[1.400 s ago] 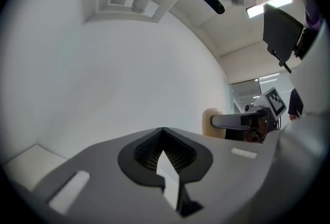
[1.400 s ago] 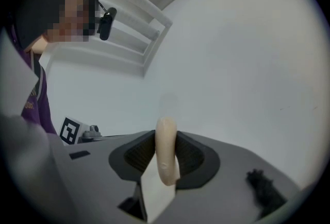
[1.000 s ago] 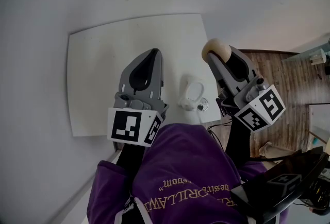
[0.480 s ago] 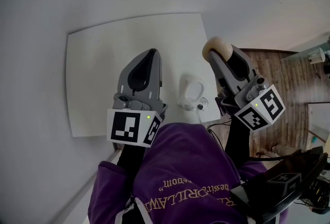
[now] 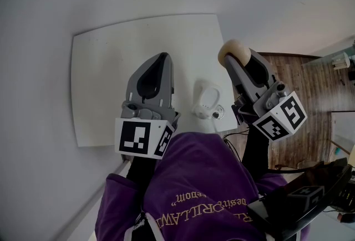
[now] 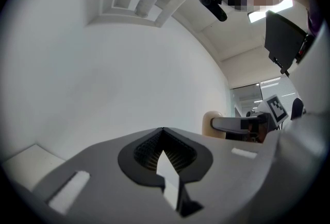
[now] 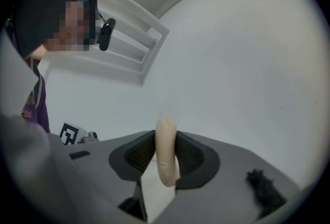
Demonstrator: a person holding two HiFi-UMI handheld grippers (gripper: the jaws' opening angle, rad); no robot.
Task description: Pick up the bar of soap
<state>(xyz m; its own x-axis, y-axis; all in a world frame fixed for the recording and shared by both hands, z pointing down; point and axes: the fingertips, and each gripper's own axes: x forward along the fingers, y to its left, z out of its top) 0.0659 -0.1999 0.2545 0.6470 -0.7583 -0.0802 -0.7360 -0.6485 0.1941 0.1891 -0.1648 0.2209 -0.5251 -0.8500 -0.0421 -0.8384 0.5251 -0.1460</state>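
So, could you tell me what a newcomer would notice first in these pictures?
The cream bar of soap stands out first, pinched edge-on in the right claw near the white table's right edge. Next comes the left claw beside it, shut and empty, then the purple top low in the head view.

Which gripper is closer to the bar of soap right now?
Right. The right gripper is clamped on the bar of soap; the left gripper, shut and empty, sits apart to its left.
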